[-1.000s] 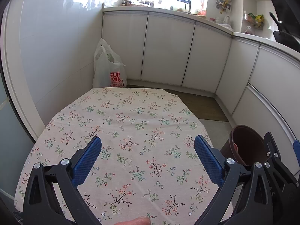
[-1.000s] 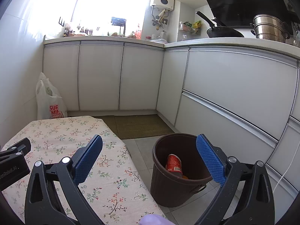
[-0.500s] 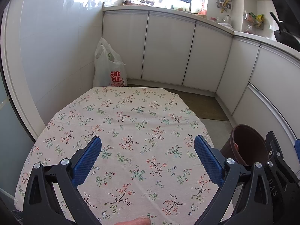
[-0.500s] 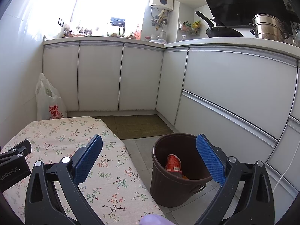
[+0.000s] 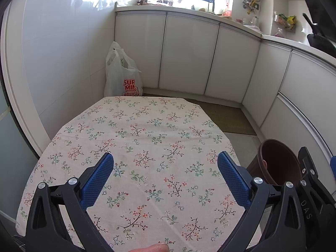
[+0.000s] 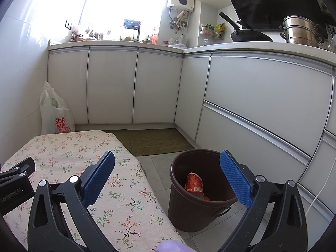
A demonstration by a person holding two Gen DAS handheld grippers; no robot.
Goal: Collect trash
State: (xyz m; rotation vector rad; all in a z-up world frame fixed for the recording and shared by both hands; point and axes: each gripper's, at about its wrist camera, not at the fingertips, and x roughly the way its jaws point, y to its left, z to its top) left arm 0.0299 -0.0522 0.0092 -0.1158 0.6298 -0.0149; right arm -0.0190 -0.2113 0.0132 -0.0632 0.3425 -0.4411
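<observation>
In the right wrist view, the brown bin stands on the floor at lower centre, just beside the floral tabletop. Inside it a red can leans with its long axis tilted, upper end toward the top left of the frame. The right gripper has its fingers wide, holding nothing. The left gripper hovers over the tabletop, fingers likewise wide and empty.

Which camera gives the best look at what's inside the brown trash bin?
The right wrist view: the brown trash bin sits open, showing a red can inside. The left wrist view shows only its rim, partly behind the claw.
</observation>
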